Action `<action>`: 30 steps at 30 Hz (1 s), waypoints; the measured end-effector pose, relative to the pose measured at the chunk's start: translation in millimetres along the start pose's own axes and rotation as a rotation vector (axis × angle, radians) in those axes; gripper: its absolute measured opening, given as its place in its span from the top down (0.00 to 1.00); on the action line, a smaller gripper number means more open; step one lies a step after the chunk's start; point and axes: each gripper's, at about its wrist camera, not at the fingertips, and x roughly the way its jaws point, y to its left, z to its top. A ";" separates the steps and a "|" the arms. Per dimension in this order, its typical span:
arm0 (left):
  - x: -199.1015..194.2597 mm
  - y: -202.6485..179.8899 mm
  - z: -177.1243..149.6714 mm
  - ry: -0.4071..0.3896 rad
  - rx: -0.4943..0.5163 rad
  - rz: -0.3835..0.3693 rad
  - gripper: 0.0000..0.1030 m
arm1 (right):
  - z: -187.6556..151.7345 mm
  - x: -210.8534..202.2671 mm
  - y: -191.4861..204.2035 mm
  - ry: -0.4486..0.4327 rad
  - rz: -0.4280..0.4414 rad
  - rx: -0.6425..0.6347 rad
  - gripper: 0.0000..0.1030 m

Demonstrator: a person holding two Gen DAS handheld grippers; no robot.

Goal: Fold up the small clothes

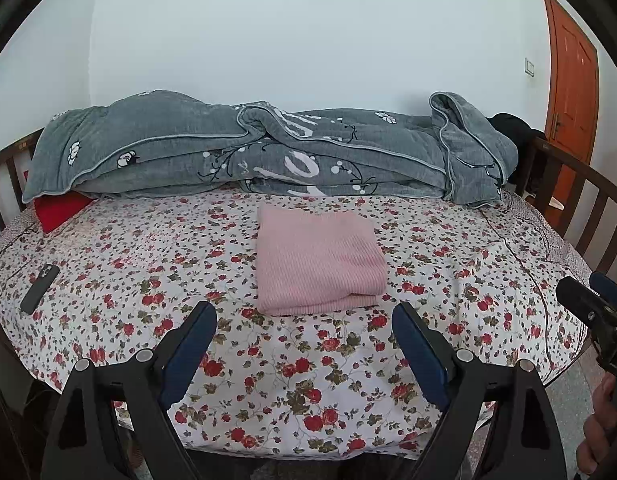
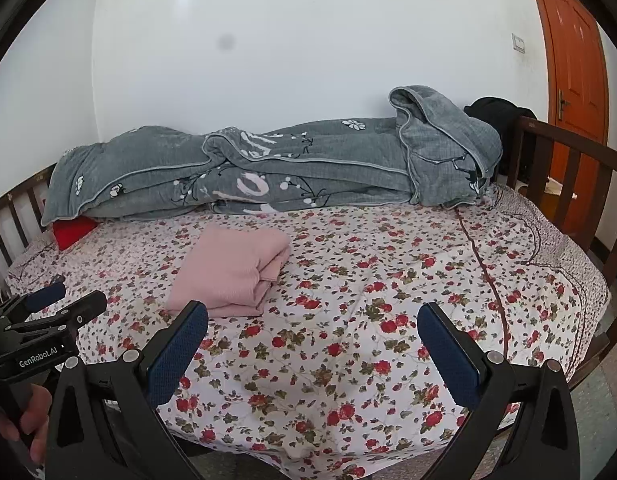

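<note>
A pink knitted garment (image 1: 318,260) lies folded into a neat rectangle in the middle of the floral bedsheet (image 1: 308,380). It also shows in the right wrist view (image 2: 232,270), left of centre. My left gripper (image 1: 304,328) is open and empty, held near the bed's front edge just short of the garment. My right gripper (image 2: 312,332) is open and empty, to the right of the garment and apart from it. The right gripper shows at the right edge of the left wrist view (image 1: 596,304). The left gripper shows at the left edge of the right wrist view (image 2: 56,304).
A rumpled grey quilt (image 1: 248,152) lies along the back of the bed by the white wall. A red cloth (image 1: 60,210) peeks out under its left end. A dark phone (image 1: 39,289) lies at the sheet's left. Wooden rails (image 1: 580,200) bound the bed; an orange door (image 1: 572,80) stands right.
</note>
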 end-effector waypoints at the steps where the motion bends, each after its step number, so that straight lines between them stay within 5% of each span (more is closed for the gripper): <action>1: -0.2 -0.2 0.5 -0.001 0.000 0.000 0.13 | -0.2 -0.3 0.0 0.000 0.000 0.001 0.00; 30: -1.9 -0.8 2.3 -0.009 0.004 -0.001 0.13 | 2.8 -4.9 4.5 -0.014 0.013 0.009 0.00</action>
